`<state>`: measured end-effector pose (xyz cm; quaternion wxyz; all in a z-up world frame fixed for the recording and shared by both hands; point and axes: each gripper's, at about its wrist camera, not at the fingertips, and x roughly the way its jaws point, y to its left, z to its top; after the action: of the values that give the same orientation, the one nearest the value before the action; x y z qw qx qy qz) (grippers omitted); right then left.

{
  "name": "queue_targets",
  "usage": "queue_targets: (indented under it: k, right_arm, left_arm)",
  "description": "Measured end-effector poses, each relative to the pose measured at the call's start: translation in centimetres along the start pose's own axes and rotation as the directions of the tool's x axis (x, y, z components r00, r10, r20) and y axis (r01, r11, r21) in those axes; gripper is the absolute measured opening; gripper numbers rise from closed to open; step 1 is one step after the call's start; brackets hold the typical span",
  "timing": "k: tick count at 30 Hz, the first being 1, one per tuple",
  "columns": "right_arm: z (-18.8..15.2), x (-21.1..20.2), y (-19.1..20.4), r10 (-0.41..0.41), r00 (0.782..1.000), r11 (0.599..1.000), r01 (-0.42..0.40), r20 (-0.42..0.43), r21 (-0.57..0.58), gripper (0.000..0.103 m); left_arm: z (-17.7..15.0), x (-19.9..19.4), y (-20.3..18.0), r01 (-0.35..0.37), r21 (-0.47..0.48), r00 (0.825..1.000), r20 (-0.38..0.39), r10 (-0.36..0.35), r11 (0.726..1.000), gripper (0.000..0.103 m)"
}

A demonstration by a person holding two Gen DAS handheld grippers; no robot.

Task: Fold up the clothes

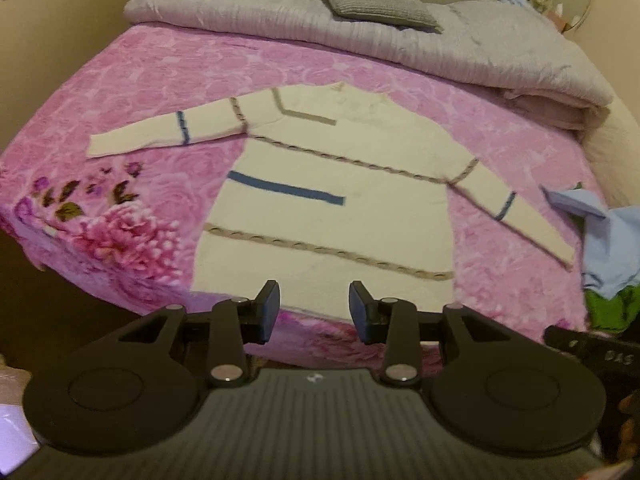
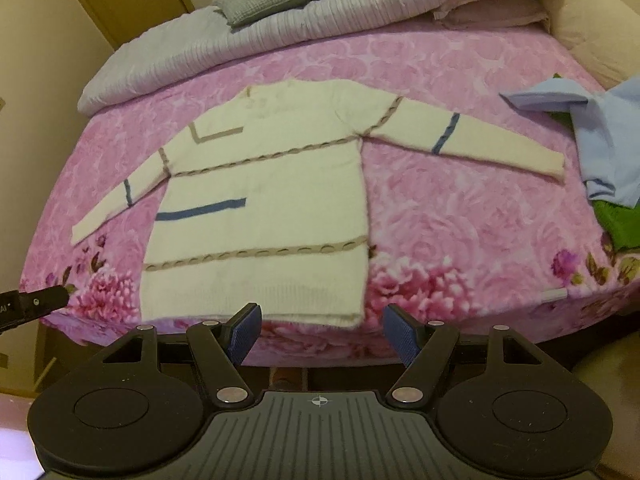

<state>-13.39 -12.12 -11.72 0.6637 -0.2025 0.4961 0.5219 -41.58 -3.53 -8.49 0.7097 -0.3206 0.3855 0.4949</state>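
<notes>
The left gripper (image 1: pixel 314 310) hangs just off the near edge of the bed, its jaws spread wide with nothing between them. The right gripper (image 2: pixel 320 334) sits likewise before the bed edge, jaws parted even wider and empty; its blue-faced fingers (image 2: pixel 244 332) touch nothing. Each gripper's black body shows at the edge of the other's view.

Just beyond both, a cream sweater (image 1: pixel 332 184) lies flat on the pink flowered blanket (image 2: pixel 440 208), hem toward the grippers and collar toward the head of the bed. Both sleeves are spread out to the sides. It carries tan braided stripes and short blue bars on the chest and sleeves.

To the right of the sweater, near the bed's side, a light blue garment (image 2: pixel 600 140) lies crumpled over something green (image 2: pixel 620 224), apart from the sleeve cuff. At the head of the bed a grey quilt (image 1: pixel 280 16) is bunched up, with a grey pillow (image 1: pixel 372 0) resting on top.
</notes>
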Motion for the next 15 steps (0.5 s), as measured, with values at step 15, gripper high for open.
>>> queue_targets:
  k: [15]
  right_arm:
    - [-1.6, 0.5, 2.5, -0.043, 0.999, 0.988, 0.039, -0.024, -0.15, 0.071]
  left_arm:
    - [-1.9, 0.2, 0.5, -0.033, 0.038, 0.999, -0.042, 0.034, 0.999, 0.034]
